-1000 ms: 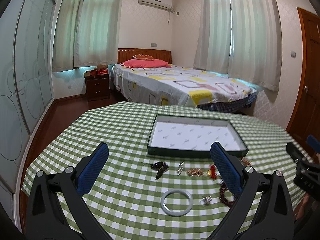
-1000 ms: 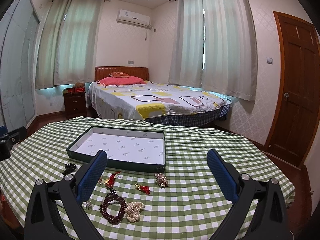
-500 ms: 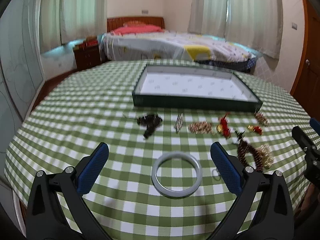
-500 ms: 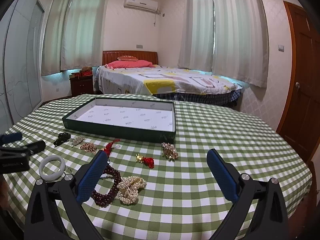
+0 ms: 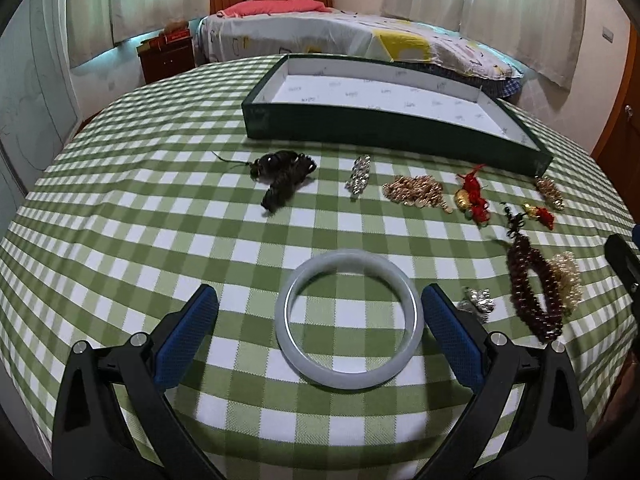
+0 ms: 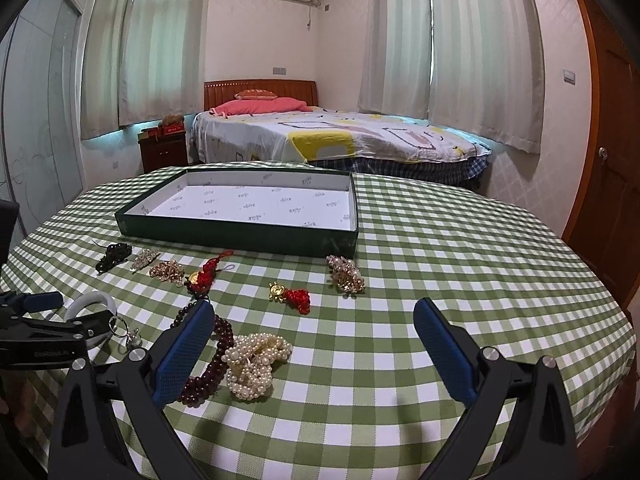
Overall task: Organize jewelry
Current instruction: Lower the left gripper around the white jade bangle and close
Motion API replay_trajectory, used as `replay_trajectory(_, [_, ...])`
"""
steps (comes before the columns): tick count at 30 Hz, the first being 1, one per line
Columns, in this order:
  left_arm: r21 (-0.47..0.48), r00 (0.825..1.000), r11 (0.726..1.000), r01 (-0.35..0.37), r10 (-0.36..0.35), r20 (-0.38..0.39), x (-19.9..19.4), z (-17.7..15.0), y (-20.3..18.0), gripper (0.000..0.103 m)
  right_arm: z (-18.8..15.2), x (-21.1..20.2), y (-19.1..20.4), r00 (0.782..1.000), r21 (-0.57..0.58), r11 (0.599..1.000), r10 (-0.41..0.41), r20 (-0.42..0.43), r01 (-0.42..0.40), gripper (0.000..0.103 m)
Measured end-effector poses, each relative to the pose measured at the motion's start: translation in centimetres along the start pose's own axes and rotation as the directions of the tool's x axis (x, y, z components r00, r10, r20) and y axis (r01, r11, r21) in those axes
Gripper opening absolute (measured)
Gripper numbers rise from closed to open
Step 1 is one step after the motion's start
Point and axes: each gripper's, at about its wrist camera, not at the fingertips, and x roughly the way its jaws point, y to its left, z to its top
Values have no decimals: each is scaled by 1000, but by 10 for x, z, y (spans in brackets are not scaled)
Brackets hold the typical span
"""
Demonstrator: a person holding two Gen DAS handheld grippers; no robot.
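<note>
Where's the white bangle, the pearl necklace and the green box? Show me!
white bangle (image 5: 298, 359): left wrist view, on its near-left rim.
pearl necklace (image 6: 256, 364): right wrist view, on the middle of the heap.
green box (image 6: 240, 237): right wrist view, on its front wall.

In the right wrist view, the left gripper (image 6: 60, 316) is cut off by the left edge and hides the near part of the white bangle (image 6: 90, 304). The right gripper's left finger (image 6: 182, 354) covers part of the dark red bead bracelet (image 6: 208, 376). The print on the tray (image 6: 240, 236) lining is too small to read. In the left wrist view, the dark hair clip (image 5: 284, 178) is blurred, and the table (image 5: 120, 240) is cut off by the near edge.
</note>
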Motion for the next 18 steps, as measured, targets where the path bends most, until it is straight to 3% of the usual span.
replay_trajectory(6, [6,1000,1000,-17,16,16,0,-1,-1,99,-3,6,1,1000,7,1000,18,-24,-18,97])
replay_trajectory(7, [5,1000,1000,-17,17,18,0,-1,0,96,-4,7,1,999,8,1000,24,-29,-23,97])
replay_trajectory(10, [3,999,1000,-20,20,40,-6,0,1,69,-4,8,2,999,8,1000,29,-33,-29,96])
replay_trajectory(14, [3,999,1000,-15,15,42,-6,0,1,69,-5,10,2,997,22,998,55,-47,-54,95])
replay_trajectory(15, [3,999,1000,-13,13,40,-7,0,1,69,-5,11,2,997,23,998,57,-51,-56,93])
replay_trajectory(17, [0,999,1000,-9,9,38,-7,1,2,69,-5,13,4,995,25,997,70,-65,-69,79])
replay_trajectory(18, [-4,999,1000,-8,8,37,-7,2,3,69,-5,14,4,994,25,997,79,-78,-77,63])
